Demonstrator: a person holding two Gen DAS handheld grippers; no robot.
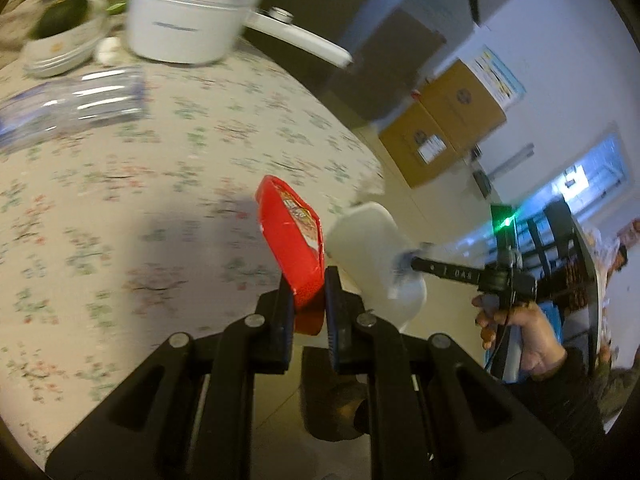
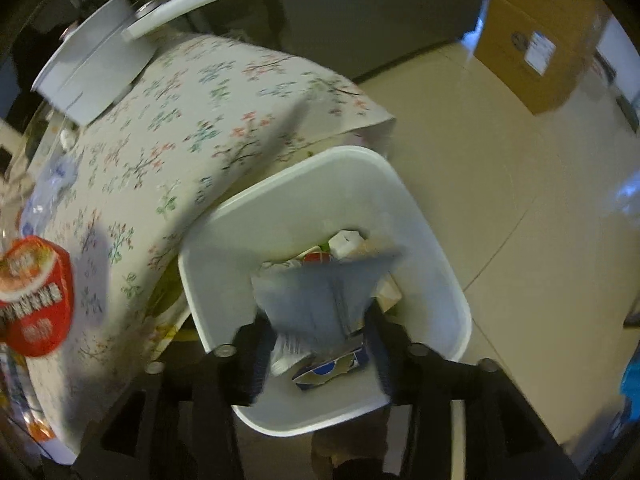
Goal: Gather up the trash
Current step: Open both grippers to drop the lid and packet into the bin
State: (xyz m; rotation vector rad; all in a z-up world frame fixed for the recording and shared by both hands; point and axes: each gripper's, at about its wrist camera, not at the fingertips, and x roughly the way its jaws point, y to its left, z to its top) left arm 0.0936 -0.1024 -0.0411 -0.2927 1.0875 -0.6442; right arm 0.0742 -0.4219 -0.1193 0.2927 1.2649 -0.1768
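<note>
My left gripper [image 1: 308,296] is shut on a red instant-noodle packet [image 1: 294,248] and holds it up at the edge of the floral-cloth table [image 1: 160,200]; the packet also shows at the left of the right wrist view [image 2: 32,300]. My right gripper [image 2: 316,340] hangs over the white trash bin [image 2: 440,248] with its jaws wide apart; a bluish wrapper [image 2: 320,300] sits between them, dropping into the bin among other trash. In the left wrist view the bin [image 1: 372,256] stands beside the table with the right gripper [image 1: 404,268] over it.
A white pot with a long handle [image 1: 188,16], a glass bowl with a green fruit [image 1: 60,36] and a clear plastic bottle [image 1: 76,100] are on the table. Cardboard boxes [image 1: 444,120] stand on the tiled floor [image 2: 500,160] beyond the bin.
</note>
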